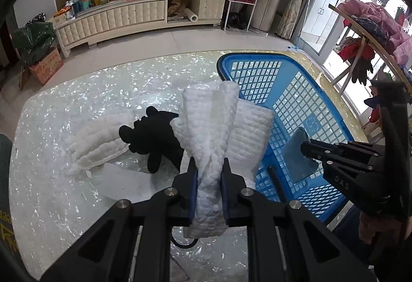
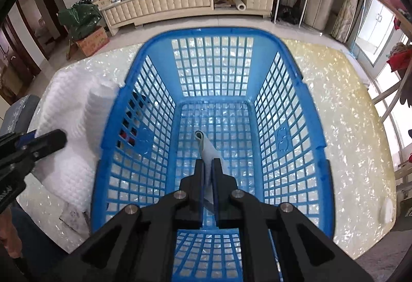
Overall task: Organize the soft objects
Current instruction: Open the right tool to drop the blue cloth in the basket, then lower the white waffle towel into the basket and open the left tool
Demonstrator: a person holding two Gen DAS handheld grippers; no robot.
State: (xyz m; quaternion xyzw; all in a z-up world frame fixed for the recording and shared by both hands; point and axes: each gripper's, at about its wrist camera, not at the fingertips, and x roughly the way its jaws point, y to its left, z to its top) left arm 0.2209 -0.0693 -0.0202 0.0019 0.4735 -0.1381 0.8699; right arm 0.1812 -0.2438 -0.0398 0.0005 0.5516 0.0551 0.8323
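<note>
My left gripper [image 1: 209, 166] is shut on a white quilted cloth [image 1: 211, 122] and holds it up beside the left wall of the blue plastic basket [image 1: 260, 60]. A second white cloth [image 1: 97, 145] and a black plush toy [image 1: 152, 138] lie on the table to the left. My right gripper [image 2: 209, 166] is shut on a small grey-blue cloth [image 2: 206, 145] and hangs over the inside of the basket [image 2: 213, 32]. In the left wrist view the right gripper [image 1: 309, 148] shows with the grey cloth [image 1: 298, 153]. The left gripper's fingers [image 2: 51, 140] and the white cloth [image 2: 72, 112] show left of the basket.
The table [image 1: 77, 91] has a shiny pearl-patterned top. A long cream cabinet [image 1: 128, 14] with clutter stands across the floor. A rack of clothes [image 1: 373, 32] is at the right. A cardboard box and green bag [image 1: 36, 50] sit on the floor at left.
</note>
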